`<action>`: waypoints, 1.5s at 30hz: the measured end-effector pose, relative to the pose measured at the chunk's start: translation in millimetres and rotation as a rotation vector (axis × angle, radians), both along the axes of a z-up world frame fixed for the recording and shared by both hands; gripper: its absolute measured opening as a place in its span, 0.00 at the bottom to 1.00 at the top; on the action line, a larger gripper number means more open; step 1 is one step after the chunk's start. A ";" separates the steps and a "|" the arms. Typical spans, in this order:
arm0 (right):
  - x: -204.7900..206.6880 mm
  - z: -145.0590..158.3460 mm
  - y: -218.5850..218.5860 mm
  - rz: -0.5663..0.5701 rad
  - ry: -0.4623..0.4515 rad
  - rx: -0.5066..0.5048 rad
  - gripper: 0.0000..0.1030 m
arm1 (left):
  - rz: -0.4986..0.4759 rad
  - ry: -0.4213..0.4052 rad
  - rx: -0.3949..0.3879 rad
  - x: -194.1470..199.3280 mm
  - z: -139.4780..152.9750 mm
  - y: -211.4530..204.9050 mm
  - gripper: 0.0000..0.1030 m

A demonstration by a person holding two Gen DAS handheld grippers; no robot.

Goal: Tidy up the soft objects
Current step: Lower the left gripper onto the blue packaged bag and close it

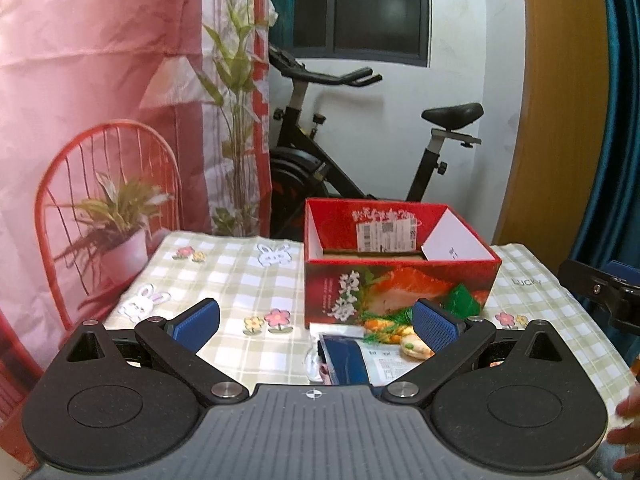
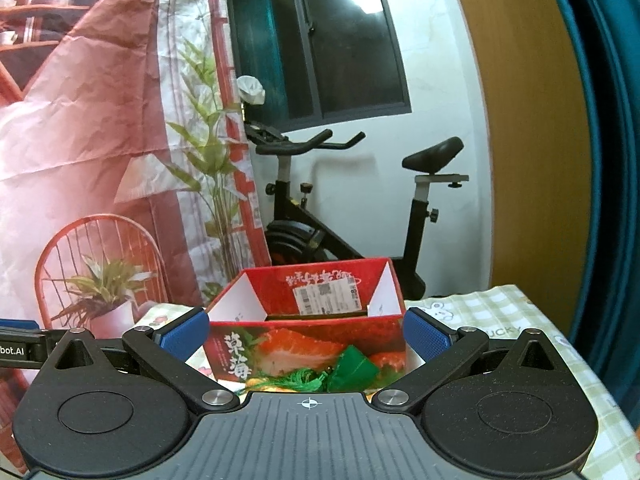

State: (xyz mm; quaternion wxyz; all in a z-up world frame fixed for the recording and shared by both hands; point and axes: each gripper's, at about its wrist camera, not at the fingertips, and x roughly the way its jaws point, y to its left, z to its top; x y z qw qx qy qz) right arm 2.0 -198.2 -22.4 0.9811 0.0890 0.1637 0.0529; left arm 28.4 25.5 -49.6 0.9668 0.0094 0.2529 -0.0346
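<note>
The left gripper (image 1: 316, 326) is wide open and holds nothing; its 2 blue pads (image 1: 197, 324) stand far apart above the checked tablecloth (image 1: 236, 280). The right gripper (image 2: 306, 338) is also wide open and empty, and it faces the red box (image 2: 308, 344). The box stands on the table with its top open. Just in front of the box lie the soft things: a green pouch (image 1: 464, 300) with a green tassel (image 2: 296, 380), a small orange carrot toy (image 1: 380, 325) and a pale round toy (image 1: 414, 348). Beside them lies a flat dark blue packet (image 1: 346, 360). An exercise bike (image 1: 352, 152) stands behind the table.
</note>
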 end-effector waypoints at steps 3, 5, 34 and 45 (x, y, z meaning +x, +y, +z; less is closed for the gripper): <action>9.7 -9.1 0.6 0.030 0.067 0.011 1.00 | -0.008 0.037 -0.042 7.0 -9.3 6.0 1.00; 14.5 -14.2 3.2 0.030 0.102 -0.009 1.00 | -0.013 0.049 -0.067 10.3 -14.5 10.7 1.00; 38.6 -77.8 24.2 0.165 0.228 -0.124 1.00 | -0.018 0.099 -0.132 29.5 -57.5 12.9 1.00; 45.9 -95.6 23.3 0.210 0.251 -0.064 0.92 | -0.027 0.156 -0.102 39.0 -75.1 14.8 0.96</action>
